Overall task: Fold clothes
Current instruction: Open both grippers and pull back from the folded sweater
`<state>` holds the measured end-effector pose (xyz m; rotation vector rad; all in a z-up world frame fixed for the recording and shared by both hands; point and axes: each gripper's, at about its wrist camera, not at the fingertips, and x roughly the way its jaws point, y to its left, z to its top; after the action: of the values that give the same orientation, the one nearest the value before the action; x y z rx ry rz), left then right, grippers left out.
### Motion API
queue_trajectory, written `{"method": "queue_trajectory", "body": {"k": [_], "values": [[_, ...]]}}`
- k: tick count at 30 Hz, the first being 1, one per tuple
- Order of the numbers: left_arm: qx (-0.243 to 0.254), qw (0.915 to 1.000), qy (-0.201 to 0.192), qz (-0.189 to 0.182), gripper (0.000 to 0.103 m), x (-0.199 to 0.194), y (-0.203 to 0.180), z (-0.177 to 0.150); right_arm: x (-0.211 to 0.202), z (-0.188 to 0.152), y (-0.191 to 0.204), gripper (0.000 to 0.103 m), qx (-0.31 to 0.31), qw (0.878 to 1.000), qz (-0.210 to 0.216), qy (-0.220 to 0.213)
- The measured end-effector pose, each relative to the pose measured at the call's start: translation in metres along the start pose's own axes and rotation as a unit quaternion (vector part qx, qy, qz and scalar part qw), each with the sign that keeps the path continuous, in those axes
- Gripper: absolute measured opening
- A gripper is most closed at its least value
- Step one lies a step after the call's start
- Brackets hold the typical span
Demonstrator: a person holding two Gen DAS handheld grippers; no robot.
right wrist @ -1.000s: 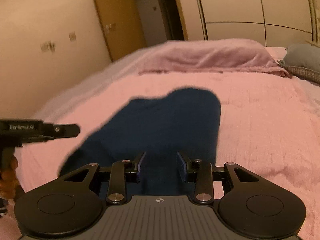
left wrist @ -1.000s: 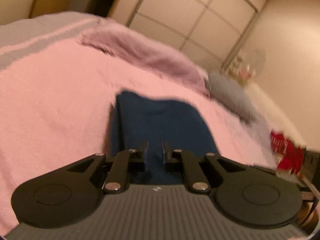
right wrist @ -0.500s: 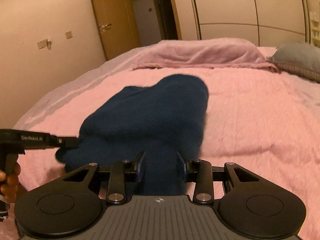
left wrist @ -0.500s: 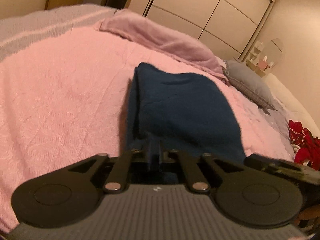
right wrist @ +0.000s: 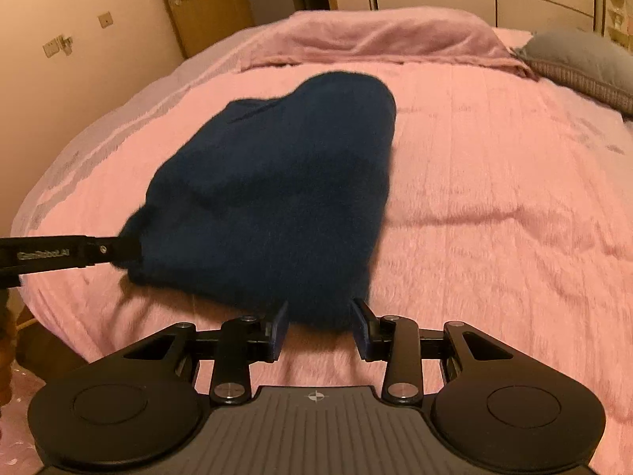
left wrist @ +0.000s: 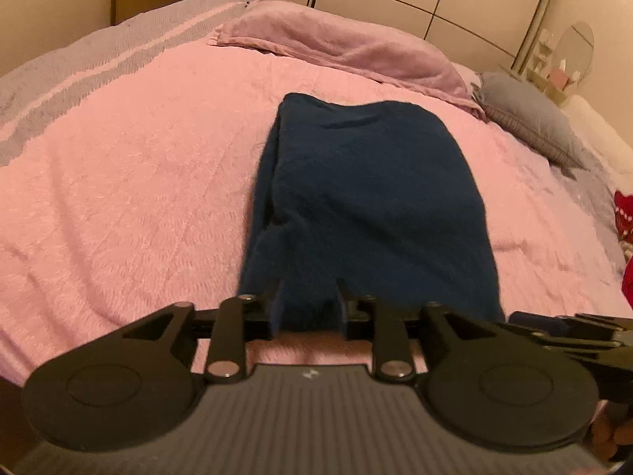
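Both grippers now have their fingers spread: left gripper point(left wrist: 307, 304) sits at the near edge of the navy garment point(left wrist: 368, 206) with the cloth edge between its parted fingers, not pinched; right gripper point(right wrist: 319, 324) likewise, fingers apart at the near right corner. Half a second ago the left fingers were nearly together on the near hem and the right's were tighter around the cloth, so both have let go. Navy garment (knit or fleece, can't tell which) lies as a layered oblong on the pink bedspread point(left wrist: 130, 182), doubled edge showing along its left side, lying farther up the bed than a second ago. Reads as one fold just laid down and released. Whether another fold is still wanted, can't tell from this. Lilac blanket point(left wrist: 340, 47) and grey pillow point(left wrist: 526, 114) well beyond it.
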<state>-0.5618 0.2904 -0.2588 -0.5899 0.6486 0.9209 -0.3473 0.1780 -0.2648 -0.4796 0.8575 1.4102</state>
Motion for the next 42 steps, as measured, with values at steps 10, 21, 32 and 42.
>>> {"method": "queue_trajectory", "body": {"k": [10, 21, 32, 42], "values": [[0.048, 0.9982, 0.016, 0.031, 0.038, -0.02, -0.033, -0.02, -0.012, -0.023, 0.005, 0.038, 0.016, 0.999, -0.016, 0.029], [0.058, 0.998, 0.003, 0.024, 0.041, -0.032, -0.041, -0.025, -0.03, -0.031, 0.0, 0.038, 0.018, 1.0, -0.02, 0.017], [0.064, 0.9978, -0.014, 0.012, 0.04, -0.026, -0.025, 0.003, -0.023, -0.01, -0.014, 0.038, 0.011, 1.0, -0.022, 0.011], [0.095, 0.9929, -0.055, -0.045, 0.032, 0.049, -0.005, 0.092, -0.004, 0.074, -0.051, 0.038, 0.025, 0.989, 0.05, -0.14]]}}
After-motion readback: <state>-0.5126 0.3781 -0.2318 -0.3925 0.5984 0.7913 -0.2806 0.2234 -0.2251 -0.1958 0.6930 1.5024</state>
